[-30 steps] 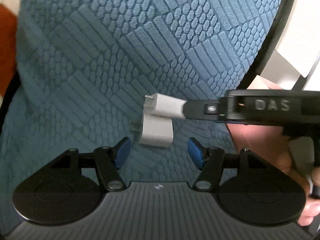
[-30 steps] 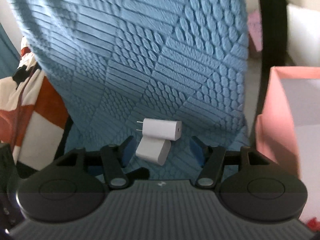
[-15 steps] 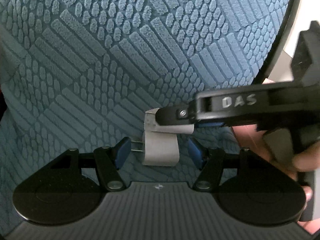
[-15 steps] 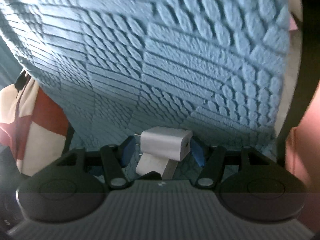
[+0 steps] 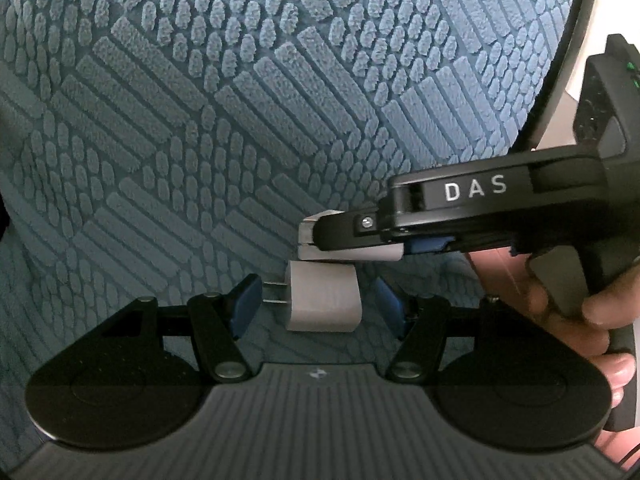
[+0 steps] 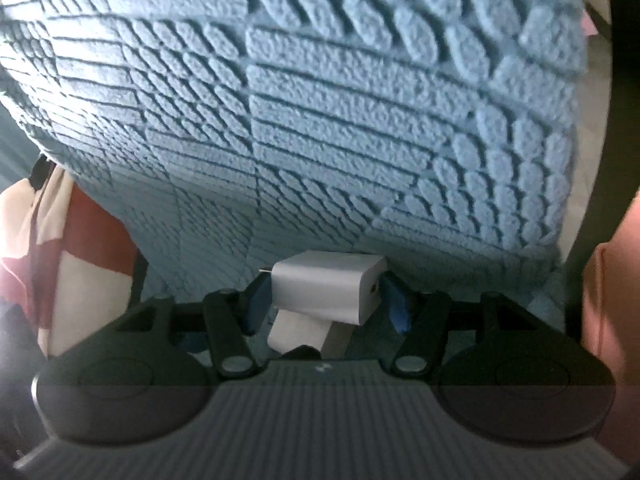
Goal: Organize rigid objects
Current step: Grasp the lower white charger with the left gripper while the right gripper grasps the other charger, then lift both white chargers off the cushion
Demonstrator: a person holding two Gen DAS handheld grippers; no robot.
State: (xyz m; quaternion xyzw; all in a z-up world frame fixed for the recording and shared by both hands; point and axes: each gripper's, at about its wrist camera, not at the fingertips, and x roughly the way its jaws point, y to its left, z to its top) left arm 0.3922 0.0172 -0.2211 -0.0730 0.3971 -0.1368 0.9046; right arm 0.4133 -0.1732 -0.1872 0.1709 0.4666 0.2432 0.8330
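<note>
Now both chargers (image 5: 324, 304) sit between hand-held gripper (image 5: 316, 306) pads.

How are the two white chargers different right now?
The upper charger sits between the right tongs; the lower charger lies between the open left tongs, ungripped. The lower charger's prongs show plainly; the upper one's barely show. Both are white blocks on the blue cushion.

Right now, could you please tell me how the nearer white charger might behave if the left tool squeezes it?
The nearer charger looks hard and boxy, so probably stiff and unlikely to roll. Its smooth sides may slip. Its prongs face one pad of the left tool, so it might twist.
</note>
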